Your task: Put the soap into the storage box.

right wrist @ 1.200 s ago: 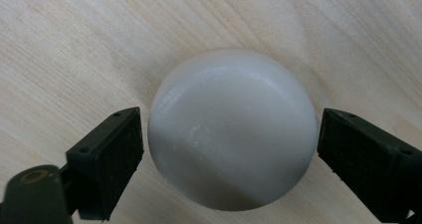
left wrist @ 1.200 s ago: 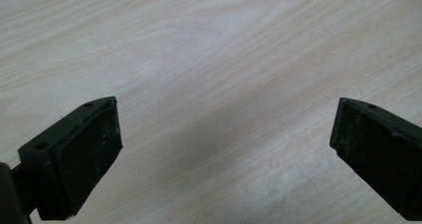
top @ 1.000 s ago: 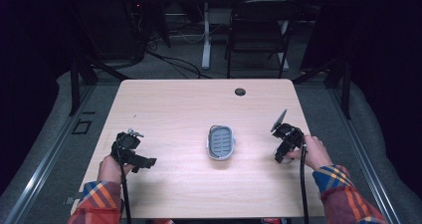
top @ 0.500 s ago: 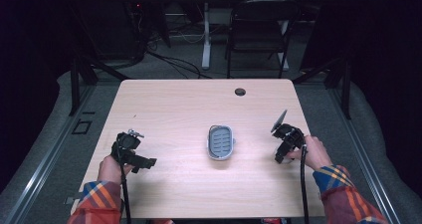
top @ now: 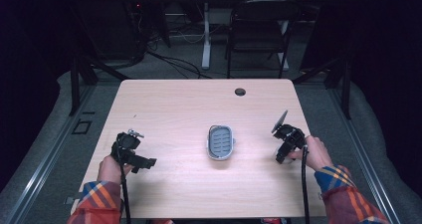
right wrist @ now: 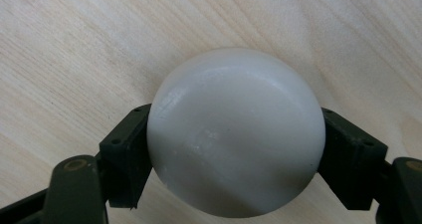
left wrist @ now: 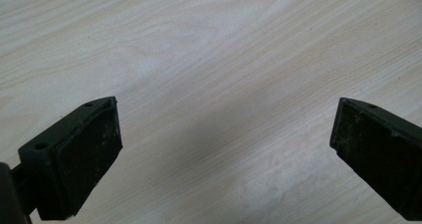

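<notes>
Now my right fingers (right wrist: 234, 149) clamped on white soap (right wrist: 234, 129); left fingers (left wrist: 224, 154) wide apart over bare desk (left wrist: 214, 45), soap dish (top: 220, 142) at desk centre, nine o'clock of the soap

- No text, label, brand, number or sign can be read in any of the pictures.
- The counter (top: 199, 184) is bare wood grain with no print on it.
- The white soap (right wrist: 234, 129) carries no stamp or lettering on the side that shows.
- The soap dish (top: 220, 142) has no marking that can be made out from the high view.
</notes>
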The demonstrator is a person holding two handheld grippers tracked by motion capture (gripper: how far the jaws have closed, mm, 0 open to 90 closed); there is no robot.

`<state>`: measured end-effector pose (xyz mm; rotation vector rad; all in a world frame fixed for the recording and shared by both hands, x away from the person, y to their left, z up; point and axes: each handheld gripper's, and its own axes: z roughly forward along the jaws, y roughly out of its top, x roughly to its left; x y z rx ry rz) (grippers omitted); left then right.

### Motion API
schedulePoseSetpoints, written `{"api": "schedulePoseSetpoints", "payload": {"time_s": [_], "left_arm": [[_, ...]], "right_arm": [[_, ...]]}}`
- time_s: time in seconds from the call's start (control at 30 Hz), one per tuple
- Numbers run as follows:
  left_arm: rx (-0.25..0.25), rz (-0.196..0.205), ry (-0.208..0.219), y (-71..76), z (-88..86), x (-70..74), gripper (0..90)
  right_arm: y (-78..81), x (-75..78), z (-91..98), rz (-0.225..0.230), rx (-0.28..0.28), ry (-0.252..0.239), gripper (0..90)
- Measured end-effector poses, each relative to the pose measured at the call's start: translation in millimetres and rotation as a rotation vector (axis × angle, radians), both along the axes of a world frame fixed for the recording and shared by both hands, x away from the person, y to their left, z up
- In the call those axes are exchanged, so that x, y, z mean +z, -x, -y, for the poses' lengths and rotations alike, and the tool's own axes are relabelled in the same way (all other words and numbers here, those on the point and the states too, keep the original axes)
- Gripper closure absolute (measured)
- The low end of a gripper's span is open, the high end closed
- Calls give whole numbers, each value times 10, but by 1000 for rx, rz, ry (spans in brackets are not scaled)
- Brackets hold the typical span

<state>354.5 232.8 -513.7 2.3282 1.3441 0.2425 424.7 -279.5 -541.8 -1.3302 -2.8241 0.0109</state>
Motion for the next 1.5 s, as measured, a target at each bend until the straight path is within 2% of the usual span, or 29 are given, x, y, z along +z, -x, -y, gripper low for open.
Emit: {"api": "schedulePoseSetpoints", "payload": {"time_s": [0.17, 0.2, 0.3, 0.33, 0.67, 0.77, 0.93, 0.97, 1.03, 1.07, 1.4, 1.43, 1.5], "left_arm": [[-2, 0, -1, -3, -1, 0, 0], [0, 0, 0, -2, 0, -1, 0], [-2, -2, -3, -1, 1, -1, 0], [-4, 0, -4, -1, 0, 1, 0], [-6, -9, -7, -3, 10, -5, 0], [-9, -9, -8, -2, 9, -7, 0], [-14, -12, -10, -6, 8, -7, 0], [-16, -12, -10, -5, 9, -7, 0], [-15, -13, -9, -6, 8, -12, 0], [-15, -13, -9, -6, 8, -12, 0], [-16, -12, -10, -5, 9, -10, 0], [-15, -11, -10, -1, 14, -9, 0], [-15, -13, -10, -4, 14, -10, 0]], "right_arm": [[5, 14, -2, 4, 5, -4, 240], [18, -1, -8, 13, -11, -19, 240], [2, 5, -19, -8, 13, 5, 240], [10, -3, -25, 3, 6, -2, 240], [6, 0, -20, -2, 18, 0, 238], [8, -6, -3, 4, 11, -18, 235], [-3, -7, -1, -5, 18, -16, 233], [11, -32, -4, 9, -5, -39, 233], [-9, -32, -10, -8, 26, -3, 234], [-9, -32, -10, -8, 26, -3, 234], [6, -39, -14, -2, 10, -13, 239], [32, -47, -21, 26, -17, -41, 240], [25, -10, -21, 16, -1, -30, 240]]}}
